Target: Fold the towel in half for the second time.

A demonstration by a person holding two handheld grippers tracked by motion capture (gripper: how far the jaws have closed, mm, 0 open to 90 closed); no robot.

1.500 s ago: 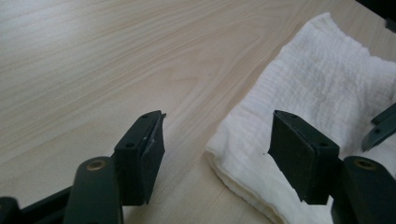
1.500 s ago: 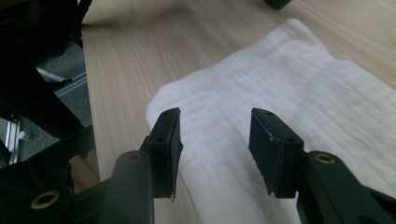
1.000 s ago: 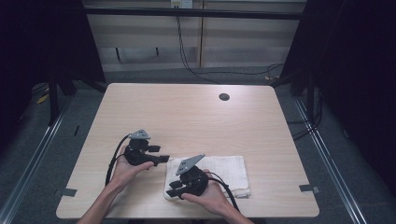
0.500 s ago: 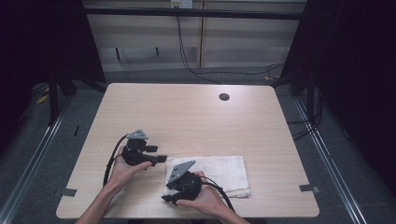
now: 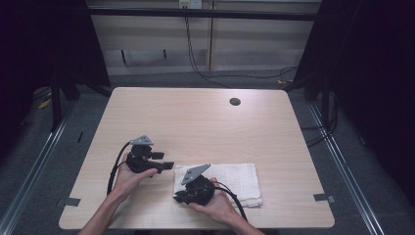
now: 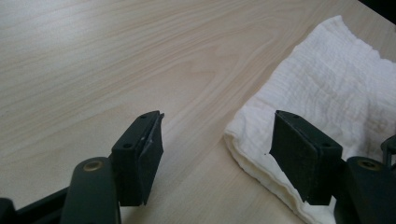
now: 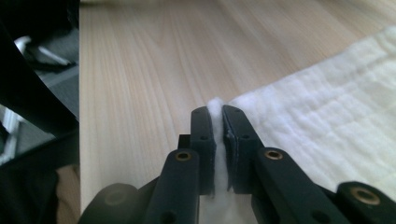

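A folded white towel (image 5: 230, 178) lies flat on the front part of the wooden table (image 5: 195, 122). My right gripper (image 5: 178, 198) sits at the towel's near left corner. Its jaws have just been closing, and in the right gripper view they (image 7: 218, 114) are shut on a pinch of the white towel (image 7: 327, 116). My left gripper (image 5: 166, 165) rests low at the towel's far left corner and is open. In the left gripper view its pads (image 6: 217, 130) stand wide apart, with the towel (image 6: 327, 88) edge lying partly between them, untouched.
A small dark round hole (image 5: 235, 102) sits in the table's far right part. Tape marks (image 5: 324, 198) stick to the front corners. Cables trail over the floor behind the table, and dark frames stand at both sides.
My right gripper has shifted a little toward the towel's near left corner and closed on the cloth. The left hand has stayed put.
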